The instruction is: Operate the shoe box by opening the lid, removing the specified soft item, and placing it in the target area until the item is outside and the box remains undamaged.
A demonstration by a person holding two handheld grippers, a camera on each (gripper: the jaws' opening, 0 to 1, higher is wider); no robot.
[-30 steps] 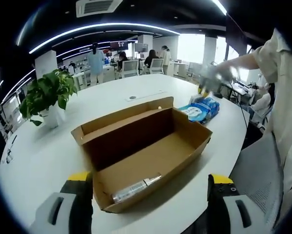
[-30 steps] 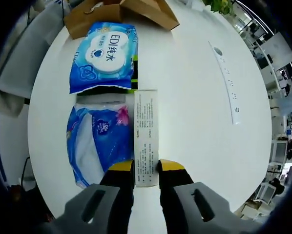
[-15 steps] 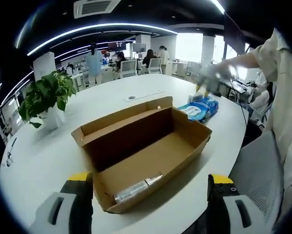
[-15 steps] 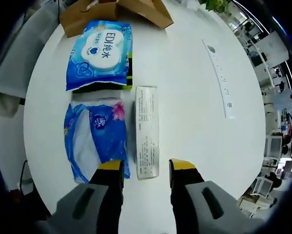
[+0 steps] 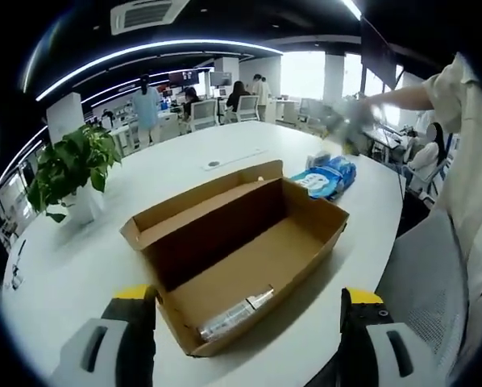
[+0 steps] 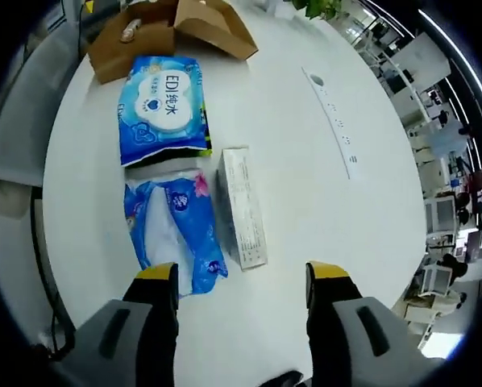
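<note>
Because its jaws are spread wide and empty, the right gripper is judged clear of the white carton and blue soft packs laid on the table. Farther off, the open shoe box is faced by the left gripper, likewise parted, a bottle left inside.

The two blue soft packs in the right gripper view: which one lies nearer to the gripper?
The blue and white tissue pack with the pink flower, just ahead of the right gripper. The wipes pack with the round white label lies farther, toward the box.
</note>
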